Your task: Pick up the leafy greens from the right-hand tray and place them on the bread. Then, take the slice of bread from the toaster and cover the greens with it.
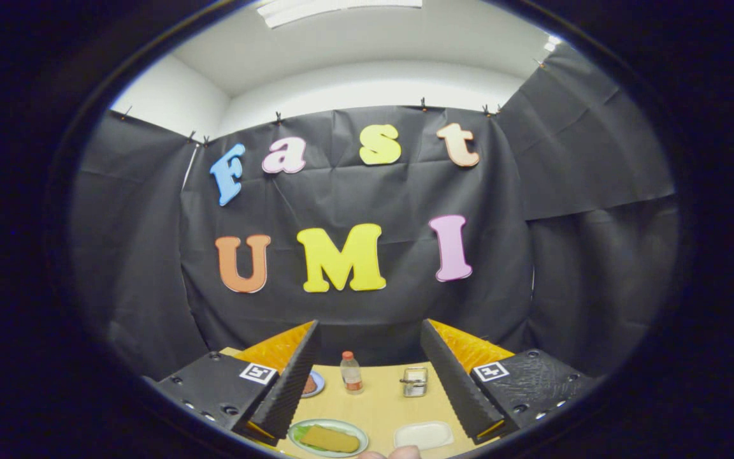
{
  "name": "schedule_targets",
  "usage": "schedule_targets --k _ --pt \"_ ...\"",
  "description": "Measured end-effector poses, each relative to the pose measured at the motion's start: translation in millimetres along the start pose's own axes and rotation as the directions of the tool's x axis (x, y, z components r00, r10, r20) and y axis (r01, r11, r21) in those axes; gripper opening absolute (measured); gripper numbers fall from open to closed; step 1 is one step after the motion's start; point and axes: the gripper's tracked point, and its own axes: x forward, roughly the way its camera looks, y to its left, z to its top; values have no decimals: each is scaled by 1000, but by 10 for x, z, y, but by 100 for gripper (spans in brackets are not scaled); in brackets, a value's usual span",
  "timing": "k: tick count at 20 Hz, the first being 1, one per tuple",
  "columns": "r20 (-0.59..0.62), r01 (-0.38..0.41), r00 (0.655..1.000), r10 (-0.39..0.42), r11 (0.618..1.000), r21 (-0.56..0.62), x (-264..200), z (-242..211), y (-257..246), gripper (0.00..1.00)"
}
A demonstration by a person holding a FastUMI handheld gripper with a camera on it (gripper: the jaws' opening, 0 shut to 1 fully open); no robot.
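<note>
My gripper (370, 331) is open and held high above the wooden table (380, 401), with nothing between its wide-spread fingers. Below and between the fingers sits a pale green plate (354, 431) holding a slice of bread (330, 438). Leafy greens (300, 433) peek out from under the slice's left end. To the right of the plate lies a white tray (423, 435) that looks bare. Further back stands a small metal toaster (415, 381); I cannot tell whether it holds bread.
A small bottle with an orange cap (350, 372) stands at the back of the table, left of the toaster. A small blue-rimmed plate (313, 384) is half hidden behind the left finger. A person's fingertips (395, 453) show at the near edge.
</note>
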Motion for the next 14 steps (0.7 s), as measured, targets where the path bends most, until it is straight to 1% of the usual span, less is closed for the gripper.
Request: schedule_targets --k 5,7,10,12,14 --pt "61 44 997 -41 998 -43 -235 183 -159 96" --pt "67 41 997 -38 998 -40 -301 197 -132 96" --pt "87 52 995 -47 997 -50 -301 256 -197 96" --pt "81 56 995 -53 998 -27 -285 243 -195 96" --pt "76 54 996 -52 998 -29 -272 221 -214 96"
